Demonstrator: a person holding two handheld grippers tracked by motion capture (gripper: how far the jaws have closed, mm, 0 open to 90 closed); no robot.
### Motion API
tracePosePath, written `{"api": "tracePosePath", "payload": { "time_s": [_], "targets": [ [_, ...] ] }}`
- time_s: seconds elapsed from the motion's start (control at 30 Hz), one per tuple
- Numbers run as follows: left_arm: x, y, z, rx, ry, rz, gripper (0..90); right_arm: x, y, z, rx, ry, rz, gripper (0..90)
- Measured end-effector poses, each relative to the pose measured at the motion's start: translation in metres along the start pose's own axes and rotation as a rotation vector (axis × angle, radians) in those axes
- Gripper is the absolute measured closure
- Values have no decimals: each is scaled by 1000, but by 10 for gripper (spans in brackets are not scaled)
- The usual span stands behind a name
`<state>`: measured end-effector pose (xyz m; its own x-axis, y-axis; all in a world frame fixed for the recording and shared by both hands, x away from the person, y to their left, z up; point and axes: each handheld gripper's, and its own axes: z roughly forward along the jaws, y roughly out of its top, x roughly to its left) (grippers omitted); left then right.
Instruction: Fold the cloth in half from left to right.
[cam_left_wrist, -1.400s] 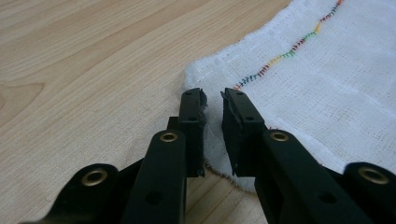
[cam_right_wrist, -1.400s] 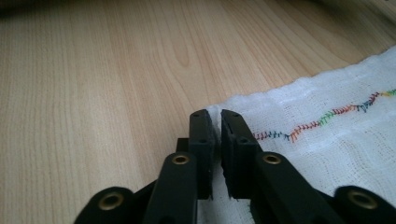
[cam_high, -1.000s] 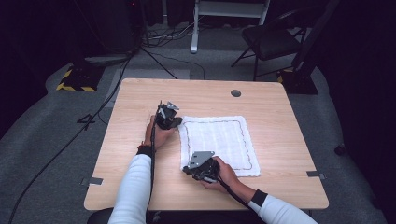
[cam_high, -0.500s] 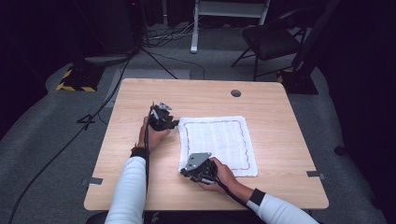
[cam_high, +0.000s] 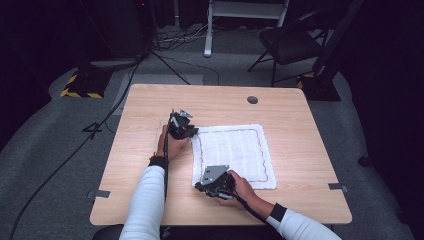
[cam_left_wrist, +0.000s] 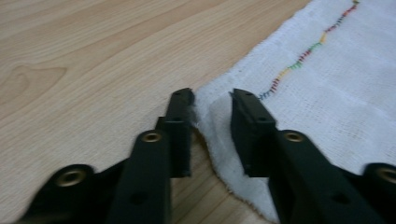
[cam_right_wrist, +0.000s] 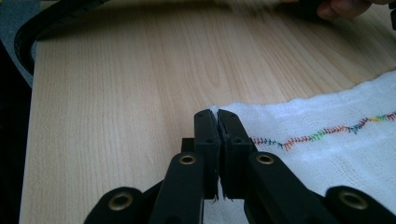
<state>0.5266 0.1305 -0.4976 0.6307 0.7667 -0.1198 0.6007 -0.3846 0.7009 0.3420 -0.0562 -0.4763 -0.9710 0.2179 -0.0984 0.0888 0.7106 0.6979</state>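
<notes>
The white cloth (cam_high: 234, 155) lies flat at the centre of the table (cam_high: 150, 115) in the high view, thin, soft and light, likely to sag and drag when lifted by its corners. The right gripper (cam_right_wrist: 217, 116) is clamped on the near-left corner. The left gripper (cam_left_wrist: 212, 98), jaws parted, straddles the far-left corner without pinching it yet.
</notes>
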Motion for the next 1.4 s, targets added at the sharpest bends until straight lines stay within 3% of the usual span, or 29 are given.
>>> {"api": "tracePosePath", "payload": {
  "time_s": [0.07,0.13,0.33,0.53,0.77,0.9,1.2,1.4],
  "targets": [
    [-1,0,0,2,-12,10,839,-1,0,-1,-2,-1,0,873],
    [-1,0,-1,4,-5,24,860,-1,0,-1,-5,-4,4,873],
    [4,-3,-10,7,12,31,868,-2,4,-4,-25,-2,2,876],
    [17,-6,-35,-25,18,20,868,1,12,-4,-38,-5,-7,876],
    [16,0,-44,-50,22,18,869,2,17,-9,-57,-15,-13,876],
    [7,15,-40,-51,32,54,869,-5,14,-23,-81,-38,10,877],
    [-18,45,-20,-84,25,91,870,-21,-5,-63,-117,-117,75,877],
    [-38,65,-4,-110,-9,107,870,-28,-25,-85,-111,-166,115,877]
  ]
}}
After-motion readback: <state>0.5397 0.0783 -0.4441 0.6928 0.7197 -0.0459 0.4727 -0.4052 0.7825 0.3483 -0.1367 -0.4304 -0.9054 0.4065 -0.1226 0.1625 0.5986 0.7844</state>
